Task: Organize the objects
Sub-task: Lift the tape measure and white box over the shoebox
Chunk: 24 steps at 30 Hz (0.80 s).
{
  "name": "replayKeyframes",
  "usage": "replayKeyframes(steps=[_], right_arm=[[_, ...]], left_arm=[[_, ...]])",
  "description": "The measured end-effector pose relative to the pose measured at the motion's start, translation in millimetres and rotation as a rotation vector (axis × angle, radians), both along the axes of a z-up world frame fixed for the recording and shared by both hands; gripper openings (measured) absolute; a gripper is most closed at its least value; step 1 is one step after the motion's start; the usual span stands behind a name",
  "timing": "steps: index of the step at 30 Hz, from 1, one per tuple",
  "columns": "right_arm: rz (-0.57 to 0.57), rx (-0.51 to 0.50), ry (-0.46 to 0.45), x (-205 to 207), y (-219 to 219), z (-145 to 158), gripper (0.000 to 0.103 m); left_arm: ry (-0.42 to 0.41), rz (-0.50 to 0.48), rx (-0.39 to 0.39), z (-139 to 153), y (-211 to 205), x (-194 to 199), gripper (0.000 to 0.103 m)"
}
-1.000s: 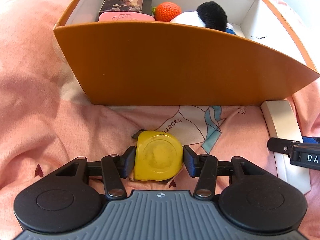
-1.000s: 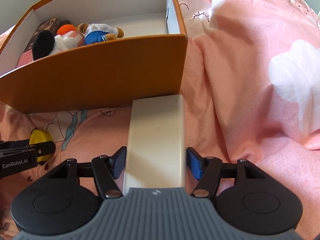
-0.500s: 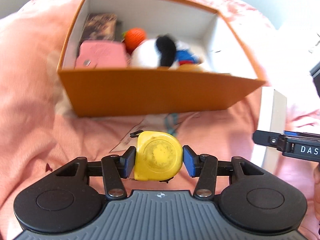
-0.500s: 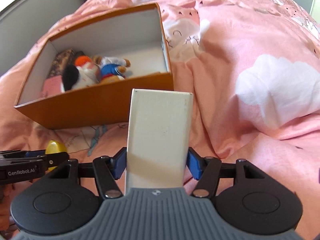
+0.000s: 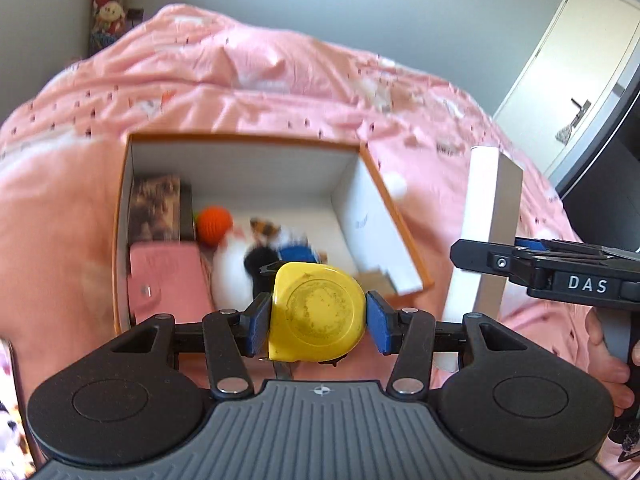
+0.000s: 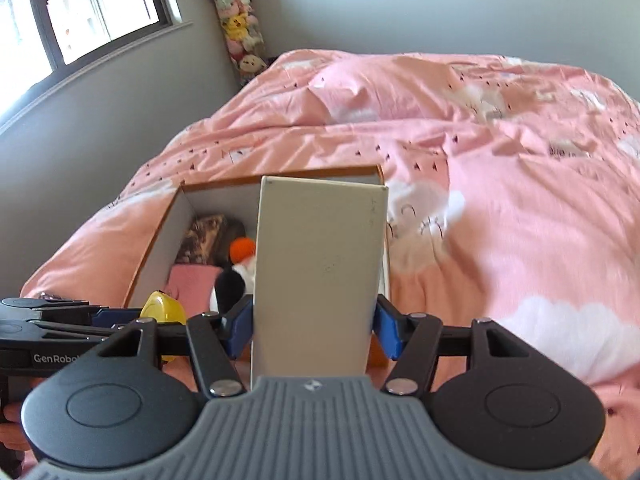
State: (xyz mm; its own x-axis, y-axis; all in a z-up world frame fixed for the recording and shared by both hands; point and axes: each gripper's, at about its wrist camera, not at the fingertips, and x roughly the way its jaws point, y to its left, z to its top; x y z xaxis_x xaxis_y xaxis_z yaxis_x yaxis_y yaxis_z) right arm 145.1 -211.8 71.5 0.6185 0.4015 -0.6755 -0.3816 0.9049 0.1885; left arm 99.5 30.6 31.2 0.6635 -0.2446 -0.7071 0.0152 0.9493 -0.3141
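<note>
While both loads hang in the air above the bed, the risks and poses read as follows.

Pink pouch point(image 5: 168, 280): lies at the left end of the orange box point(image 5: 120, 240), beside a patterned book point(image 5: 156, 208); that end is already taken, so anything dropped there would pile up.

Plush toys point(image 5: 236, 268): fill the middle with an orange ball point(image 5: 214, 225); the view here is blurred, so the free floor is hard to judge.

Left gripper point(image 5: 318, 322): jaws clenched on the yellow tape measure point(image 5: 318, 312), pads on its two side edges. The case is rounded and smooth; it could probably twist or slip out if tilted further.

Left hand pose: tilted downward, tape measure over the box's near edge.

Right gripper point(image 6: 316, 326): jaws grasping the white carton point(image 6: 320, 264) near its lower end only. The long free end could likely lever out, or strike the box rim.

Right hand pose: angled down, carton pointing towards the box's right part, close beside the other tool; a collision seems possible.
</note>
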Motion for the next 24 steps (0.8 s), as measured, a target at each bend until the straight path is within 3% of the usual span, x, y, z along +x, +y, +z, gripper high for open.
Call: replayKeyframes(steps=[6,13,24], right_arm=[[0.042,-0.02,-0.077,55.4,28.2,8.6,0.063],[0.042,-0.144,-0.097,115.4,63.9,-29.5,0.063],[0.042,-0.298,0.007,143.8,88.3,-84.9,0.063]], left_arm=[[-0.048,0.042,0.028,9.7,13.6,37.4,0.058],[-0.018,0.058,0.044,-11.5,19.2,77.1,0.057],[0.018,0.054,0.045,-28.3,29.2,98.0,0.058]])
